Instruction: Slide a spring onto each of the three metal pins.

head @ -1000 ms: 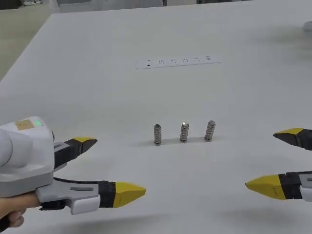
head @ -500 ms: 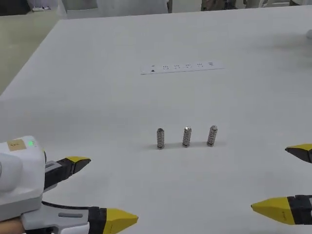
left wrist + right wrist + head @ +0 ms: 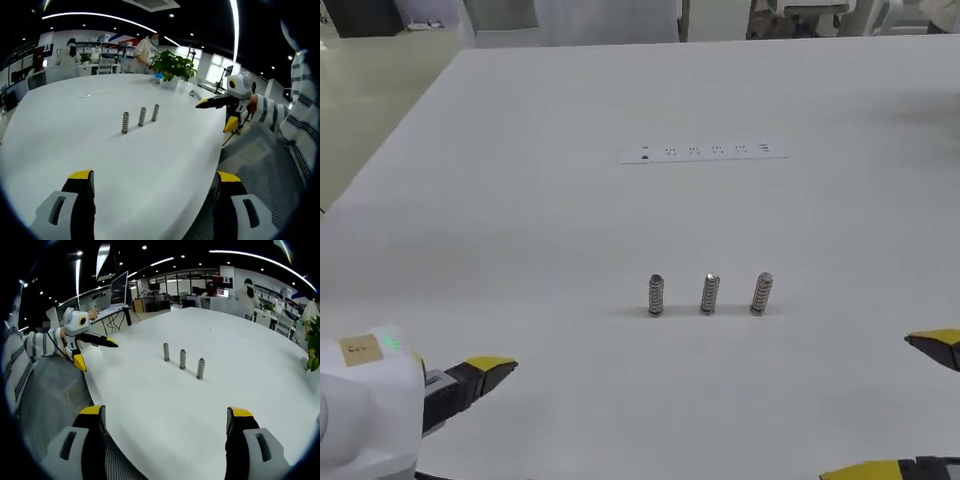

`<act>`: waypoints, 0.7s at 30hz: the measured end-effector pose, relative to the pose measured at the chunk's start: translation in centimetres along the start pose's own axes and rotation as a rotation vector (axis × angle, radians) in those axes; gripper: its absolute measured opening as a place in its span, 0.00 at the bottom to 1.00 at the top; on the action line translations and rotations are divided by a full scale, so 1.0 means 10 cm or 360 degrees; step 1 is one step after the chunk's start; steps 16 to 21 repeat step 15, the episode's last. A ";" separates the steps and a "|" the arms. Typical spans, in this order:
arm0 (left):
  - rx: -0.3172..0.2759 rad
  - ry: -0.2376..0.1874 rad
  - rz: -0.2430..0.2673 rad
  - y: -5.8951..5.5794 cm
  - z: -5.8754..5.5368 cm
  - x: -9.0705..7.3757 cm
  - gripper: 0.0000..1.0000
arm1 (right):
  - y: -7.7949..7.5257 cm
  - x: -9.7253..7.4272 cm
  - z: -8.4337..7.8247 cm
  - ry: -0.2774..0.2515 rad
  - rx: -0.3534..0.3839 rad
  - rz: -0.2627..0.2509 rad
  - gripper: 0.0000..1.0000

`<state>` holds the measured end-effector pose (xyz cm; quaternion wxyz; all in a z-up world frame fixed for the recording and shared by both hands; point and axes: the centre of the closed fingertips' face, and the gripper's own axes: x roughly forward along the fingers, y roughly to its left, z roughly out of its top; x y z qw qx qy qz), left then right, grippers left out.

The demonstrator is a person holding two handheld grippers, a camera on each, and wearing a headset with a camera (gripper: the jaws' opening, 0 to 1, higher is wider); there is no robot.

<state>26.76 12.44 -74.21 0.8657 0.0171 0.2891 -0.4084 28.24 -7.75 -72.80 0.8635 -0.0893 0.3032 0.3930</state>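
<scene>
Three upright metal pins stand in a row mid-table, and each one shows a coiled spring around it: left [image 3: 656, 295], middle [image 3: 710, 293], right [image 3: 762, 293]. They also appear in the left gripper view [image 3: 141, 116] and the right gripper view [image 3: 182, 359]. My left gripper [image 3: 154, 176] is open and holds nothing; one yellow fingertip [image 3: 492, 367] shows at the lower left of the head view. My right gripper [image 3: 870, 407] is open too, low at the right, also seen as right gripper [image 3: 165, 411]. Both hang near the table's front edge, well short of the pins.
A white power strip [image 3: 703, 151] lies flat on the white table [image 3: 550, 230] beyond the pins. A potted plant [image 3: 172, 65] stands at the table's far side. People sit at desks in the background. A striped sleeve [image 3: 27, 352] shows beside the table edge.
Both grippers have drawn back toward the near table edge and sunk lower in the head view, staying open. The head camera has shifted a little. The pins and springs have not moved.
</scene>
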 end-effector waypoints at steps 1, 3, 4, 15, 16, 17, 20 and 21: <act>0.0003 -0.0002 0.0001 0.00 0.01 0.00 0.98 | 0.01 0.00 0.00 0.0004 0.0002 0.0001 0.99; 0.0000 -0.0013 0.0001 -0.01 0.02 0.01 0.98 | 0.01 0.01 0.01 -0.0005 0.0009 0.0003 0.99; -0.0003 -0.0016 -0.0001 -0.01 0.03 0.01 0.98 | 0.01 0.01 0.02 -0.0012 0.0013 0.0000 0.99; -0.0003 0.0005 0.0001 -0.03 0.02 0.06 0.98 | -0.01 0.06 0.01 0.0007 0.0018 -0.0020 0.99; -0.0003 0.0005 0.0001 -0.03 0.02 0.06 0.98 | -0.01 0.06 0.01 0.0007 0.0018 -0.0020 0.99; -0.0003 0.0005 0.0001 -0.03 0.02 0.06 0.98 | -0.01 0.06 0.01 0.0007 0.0018 -0.0020 0.99; -0.0003 0.0005 0.0001 -0.03 0.02 0.06 0.98 | -0.01 0.06 0.01 0.0007 0.0018 -0.0020 0.99; -0.0003 0.0005 0.0001 -0.03 0.02 0.06 0.98 | -0.01 0.06 0.01 0.0007 0.0018 -0.0020 0.99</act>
